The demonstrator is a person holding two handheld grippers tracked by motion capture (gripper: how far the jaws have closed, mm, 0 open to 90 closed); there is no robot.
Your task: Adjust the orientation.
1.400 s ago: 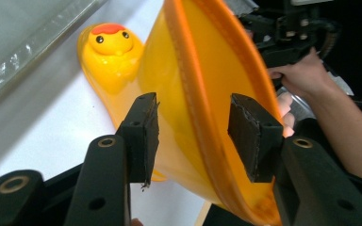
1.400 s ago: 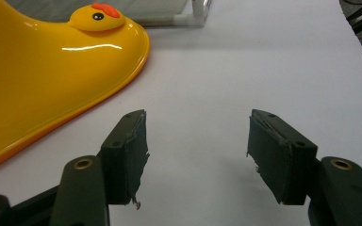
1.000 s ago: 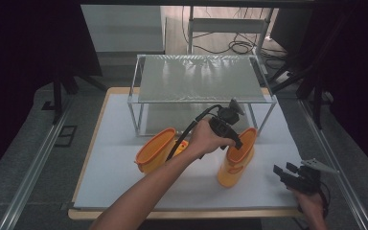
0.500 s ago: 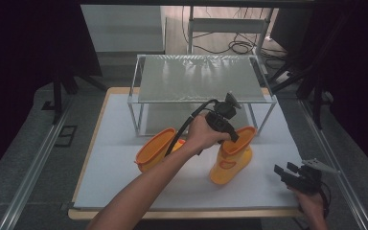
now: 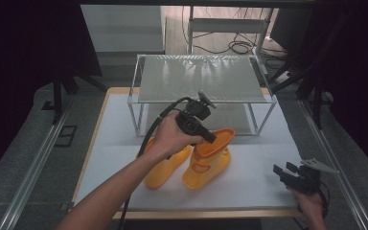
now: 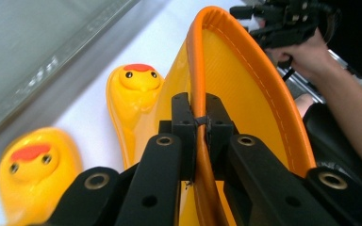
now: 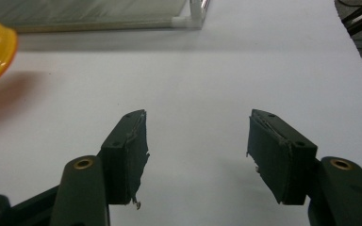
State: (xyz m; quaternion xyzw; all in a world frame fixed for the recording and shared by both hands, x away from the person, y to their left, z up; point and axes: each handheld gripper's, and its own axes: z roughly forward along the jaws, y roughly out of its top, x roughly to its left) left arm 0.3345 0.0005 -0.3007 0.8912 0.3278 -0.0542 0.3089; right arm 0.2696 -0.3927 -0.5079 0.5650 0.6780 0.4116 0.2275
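Moved: right boot (image 5: 208, 160) now closer to left boot (image 5: 165, 165).
Left gripper (image 5: 211, 138): just closed, clamped on the boot's rim.
Right gripper (image 5: 285, 173): jaws apart, empty.

The desk (image 5: 124, 120) is seen from above and behind the person, looking forward and down, at some distance. The left claw (image 6: 200, 127) view is set close along its jaws, against an orange boot (image 6: 245, 94) rim. The right claw (image 7: 195, 150) view is set low over the white surface. The boot (image 5: 208, 160) is shared by all three views.
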